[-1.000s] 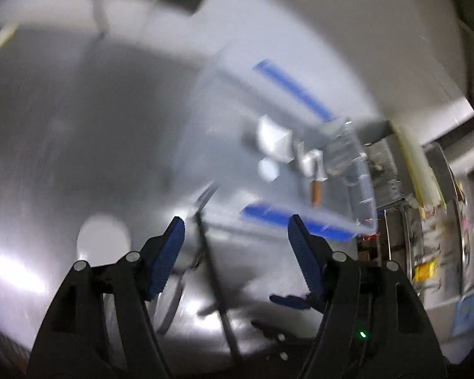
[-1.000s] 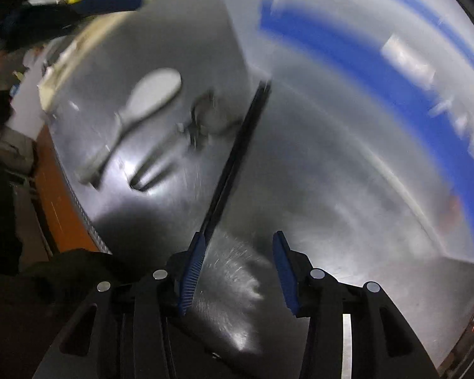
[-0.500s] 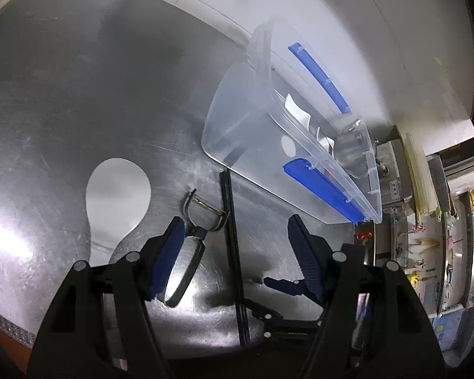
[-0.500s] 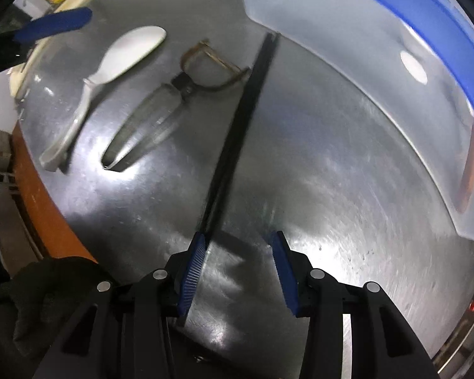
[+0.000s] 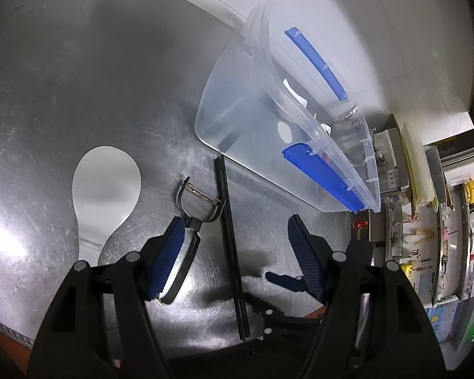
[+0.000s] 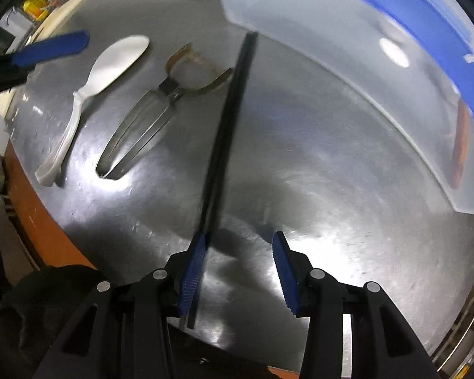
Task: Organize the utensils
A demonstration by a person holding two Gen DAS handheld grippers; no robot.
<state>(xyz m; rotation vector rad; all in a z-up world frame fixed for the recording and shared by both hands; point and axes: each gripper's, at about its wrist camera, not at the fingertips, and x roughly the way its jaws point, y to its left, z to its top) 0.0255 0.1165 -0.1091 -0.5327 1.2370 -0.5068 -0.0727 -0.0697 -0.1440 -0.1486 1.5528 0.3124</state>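
The clear bin's [image 5: 268,145] contents are indistinct; the chopsticks' [image 6: 224,132] near end is blurred.

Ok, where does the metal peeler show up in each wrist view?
Left wrist: peeler lies centre-left, its handle running under the left hand-held gripper's near finger.
Right wrist: peeler sits upper left, between the white spoon and the black chopsticks.
Shared landmark: the chopsticks, pointing toward the clear bin.
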